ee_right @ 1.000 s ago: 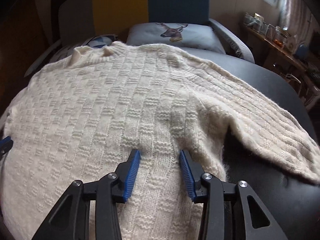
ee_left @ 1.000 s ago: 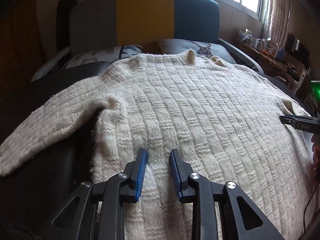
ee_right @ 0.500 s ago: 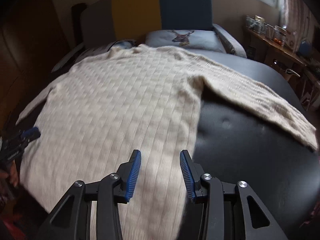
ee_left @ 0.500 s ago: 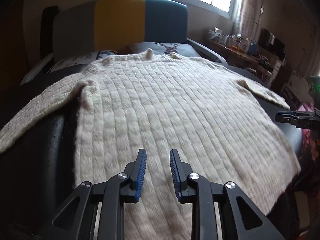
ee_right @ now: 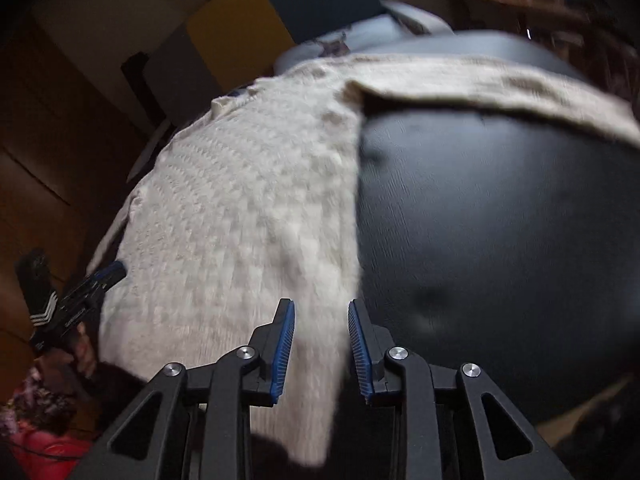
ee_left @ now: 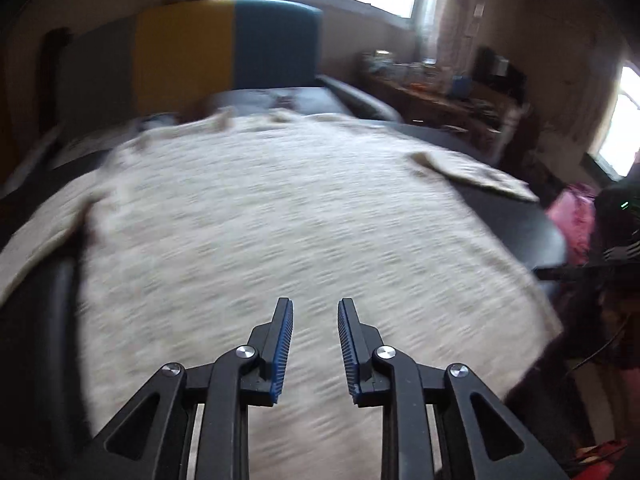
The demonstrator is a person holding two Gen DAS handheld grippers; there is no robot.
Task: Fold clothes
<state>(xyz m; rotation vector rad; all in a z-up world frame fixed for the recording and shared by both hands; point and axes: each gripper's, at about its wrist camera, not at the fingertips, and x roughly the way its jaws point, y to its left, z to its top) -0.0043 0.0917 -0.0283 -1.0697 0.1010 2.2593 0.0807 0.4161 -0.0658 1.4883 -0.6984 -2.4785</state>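
The cream sweater point(ee_left: 280, 216) lies flat, its hem overhanging the black surface point(ee_right: 500, 220), whose right half is bare. Left gripper point(ee_left: 314, 344) and right gripper point(ee_right: 321, 346) hover near the hem, jaws apart, empty; no legible writing.

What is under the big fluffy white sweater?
The sweater lies spread on a dark, smooth padded surface, bare beside it. A deer-print pillow peeks out past the collar. Whatever lies beneath the sweater's middle is covered.

Under my black, blue-padded left gripper point(ee_left: 314, 308) and matching right gripper point(ee_right: 321, 308) I see the cream basket-weave knitted sweater point(ee_left: 260, 220) on the black leather-look bed surface point(ee_right: 500, 220), beyond it the grey, yellow and teal panelled headboard point(ee_left: 224, 48).
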